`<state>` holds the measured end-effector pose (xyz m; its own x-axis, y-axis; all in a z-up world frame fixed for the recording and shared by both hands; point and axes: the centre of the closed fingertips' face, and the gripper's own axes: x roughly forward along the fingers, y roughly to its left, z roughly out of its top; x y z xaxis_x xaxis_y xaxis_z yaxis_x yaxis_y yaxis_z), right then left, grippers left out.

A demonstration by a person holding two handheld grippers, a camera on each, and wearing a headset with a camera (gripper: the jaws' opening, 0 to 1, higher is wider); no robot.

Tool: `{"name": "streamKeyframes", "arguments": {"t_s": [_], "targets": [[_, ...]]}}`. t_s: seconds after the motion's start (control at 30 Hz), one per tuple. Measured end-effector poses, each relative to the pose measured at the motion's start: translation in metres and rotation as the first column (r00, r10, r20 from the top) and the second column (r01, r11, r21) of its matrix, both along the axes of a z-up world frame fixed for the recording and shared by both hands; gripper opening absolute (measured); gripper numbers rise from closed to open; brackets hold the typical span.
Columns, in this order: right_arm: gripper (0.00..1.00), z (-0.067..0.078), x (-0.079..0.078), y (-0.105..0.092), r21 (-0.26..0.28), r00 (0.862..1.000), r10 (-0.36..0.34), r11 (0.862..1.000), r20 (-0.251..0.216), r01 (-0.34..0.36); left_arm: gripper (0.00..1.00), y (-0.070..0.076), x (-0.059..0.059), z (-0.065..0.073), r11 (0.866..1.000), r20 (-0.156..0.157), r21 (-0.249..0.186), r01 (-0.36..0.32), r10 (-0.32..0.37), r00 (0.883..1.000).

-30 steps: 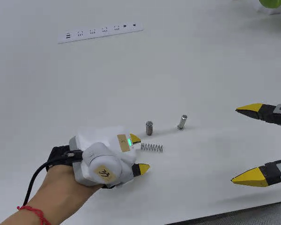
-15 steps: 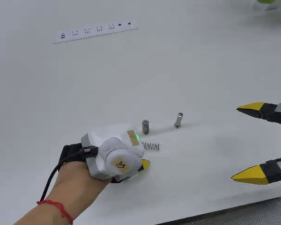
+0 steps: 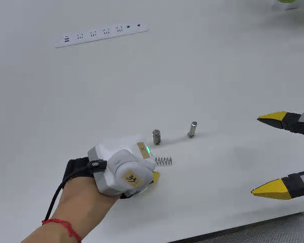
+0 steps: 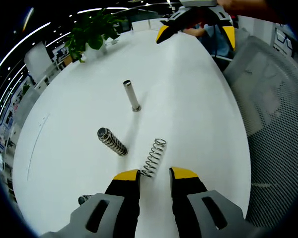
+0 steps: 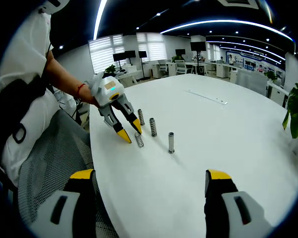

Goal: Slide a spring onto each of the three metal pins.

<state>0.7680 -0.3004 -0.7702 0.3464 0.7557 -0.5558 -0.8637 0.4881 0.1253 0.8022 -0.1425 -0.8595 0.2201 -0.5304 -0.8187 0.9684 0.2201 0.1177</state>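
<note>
A loose spring (image 3: pixel 163 161) lies flat on the white table (image 3: pixel 207 76), its near end between the yellow tips of my left gripper (image 4: pixel 154 174), which is open with a narrow gap. Just beyond stand a pin wearing a spring (image 4: pixel 111 141) and a bare metal pin (image 4: pixel 131 95); in the head view they are the sprung pin (image 3: pixel 156 136) and the bare pin (image 3: pixel 192 129). Another sprung pin (image 4: pixel 84 199) stands beside the left jaw. My right gripper (image 3: pixel 268 153) hovers wide open and empty at the right, well away from the pins (image 5: pixel 171 143).
A white power strip (image 3: pixel 101 34) lies at the far left of the table. The table's front edge (image 3: pixel 253 228) runs close under the right gripper. A mesh chair (image 4: pixel 273 99) stands beside the table and a potted plant (image 4: pixel 92 32) at its far end.
My left gripper has rolled over and moved up to the loose spring, its jaws narrower than a second ago. The right gripper has stayed where it was, wide open.
</note>
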Motion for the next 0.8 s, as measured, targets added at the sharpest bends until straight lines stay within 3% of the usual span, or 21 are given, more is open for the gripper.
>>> {"name": "streamKeyframes", "arguments": {"t_s": [0.5, 0.8], "targets": [[0.91, -0.0011, -0.0011, -0.0007, -0.008, 1.000, 0.004, 1.000, -0.001, -0.004, 0.13, 0.0007, -0.0051, -0.0012, 1.000, -0.018, 0.005, 0.006, -0.005, 1.000], [0.91, -0.0012, -0.0011, 0.0004, -0.009, 1.000, 0.004, 1.000, 0.002, -0.004, 0.12, 0.0016, -0.0040, -0.0027, 1.000, -0.019, 0.006, 0.012, -0.012, 1.000]]}}
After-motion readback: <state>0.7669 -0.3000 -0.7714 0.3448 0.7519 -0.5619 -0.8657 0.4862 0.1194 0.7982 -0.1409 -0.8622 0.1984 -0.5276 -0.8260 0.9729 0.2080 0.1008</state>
